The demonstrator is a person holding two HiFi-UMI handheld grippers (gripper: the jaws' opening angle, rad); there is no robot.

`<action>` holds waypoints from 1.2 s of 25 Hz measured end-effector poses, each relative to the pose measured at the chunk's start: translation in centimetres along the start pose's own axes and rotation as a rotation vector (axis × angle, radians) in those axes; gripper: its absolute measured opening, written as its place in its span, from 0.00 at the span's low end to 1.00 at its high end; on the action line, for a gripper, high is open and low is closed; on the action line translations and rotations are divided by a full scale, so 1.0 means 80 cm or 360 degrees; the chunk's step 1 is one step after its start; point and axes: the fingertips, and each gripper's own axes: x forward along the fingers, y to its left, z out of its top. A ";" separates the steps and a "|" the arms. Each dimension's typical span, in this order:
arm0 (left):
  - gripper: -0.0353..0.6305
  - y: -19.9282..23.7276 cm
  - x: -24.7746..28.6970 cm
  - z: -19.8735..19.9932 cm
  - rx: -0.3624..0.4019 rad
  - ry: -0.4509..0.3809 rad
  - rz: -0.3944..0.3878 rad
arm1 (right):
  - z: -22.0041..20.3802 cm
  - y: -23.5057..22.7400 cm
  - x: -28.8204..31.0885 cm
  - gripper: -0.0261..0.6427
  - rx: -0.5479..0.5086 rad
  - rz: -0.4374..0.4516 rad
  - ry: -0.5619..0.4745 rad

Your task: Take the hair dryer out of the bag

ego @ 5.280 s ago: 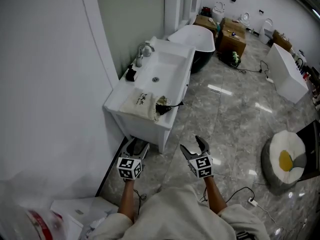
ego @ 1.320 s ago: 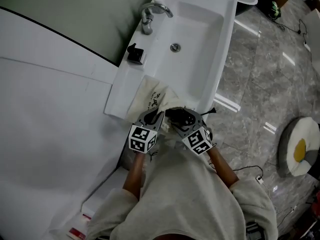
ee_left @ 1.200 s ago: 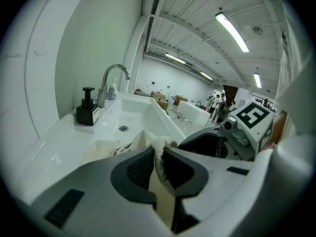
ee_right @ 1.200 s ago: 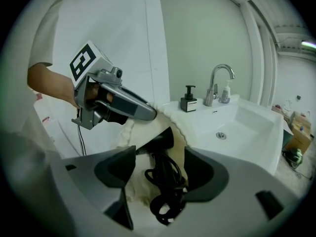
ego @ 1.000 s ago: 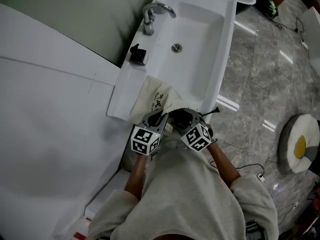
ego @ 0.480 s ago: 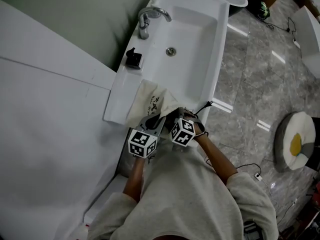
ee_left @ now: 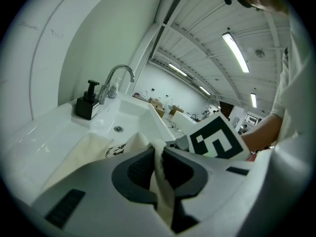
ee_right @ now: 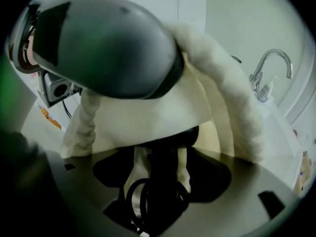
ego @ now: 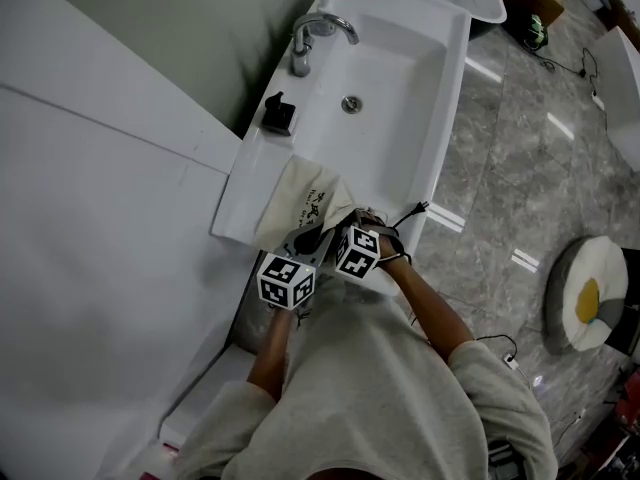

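A cream cloth bag [ego: 300,196] lies on the near left corner of the white sink counter [ego: 240,203]. My left gripper [ee_left: 157,157] is shut on the rim of the bag [ee_left: 89,149] and holds its mouth up. My right gripper [ee_right: 160,167] points steeply down into that mouth, jaws opening. The black hair dryer [ee_right: 160,191] and its coiled cord [ee_right: 140,199] sit between them with cloth on either side, and the pads stand clear of it. In the head view the right gripper [ego: 360,236] is beside the left gripper [ego: 308,238], and a bit of black cord [ego: 405,215] pokes out of the bag.
A chrome faucet [ego: 318,36] and a black soap dispenser [ego: 279,115] stand at the basin's left rim, and the drain [ego: 350,104] is beyond the bag. A white wall panel [ego: 100,218] is close on the left. Grey stone floor [ego: 500,198] lies right, with a round cushion [ego: 585,293].
My right gripper has moved left and down, from beside the bag into its mouth, close against the left gripper. The left gripper has kept its hold on the rim.
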 end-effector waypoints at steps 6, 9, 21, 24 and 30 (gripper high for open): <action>0.11 0.006 -0.001 -0.003 -0.0032 0.0004 0.0006 | -0.009 -0.006 0.018 0.51 -0.0024 -0.0053 0.0149; 0.11 0.014 -0.003 -0.001 -0.0071 -0.0018 0.0021 | -0.004 -0.003 0.023 0.49 -0.0030 0.0025 0.0182; 0.11 0.023 -0.009 0.001 -0.0106 -0.0047 0.0039 | 0.003 0.002 0.028 0.30 -0.0034 0.0146 0.0170; 0.11 0.023 -0.009 0.000 -0.0091 -0.0038 0.0058 | 0.002 0.002 0.024 0.30 -0.0054 0.0132 0.0152; 0.11 0.027 -0.014 -0.003 -0.0094 -0.0030 0.0090 | -0.002 0.004 0.007 0.30 -0.0114 0.0107 0.0139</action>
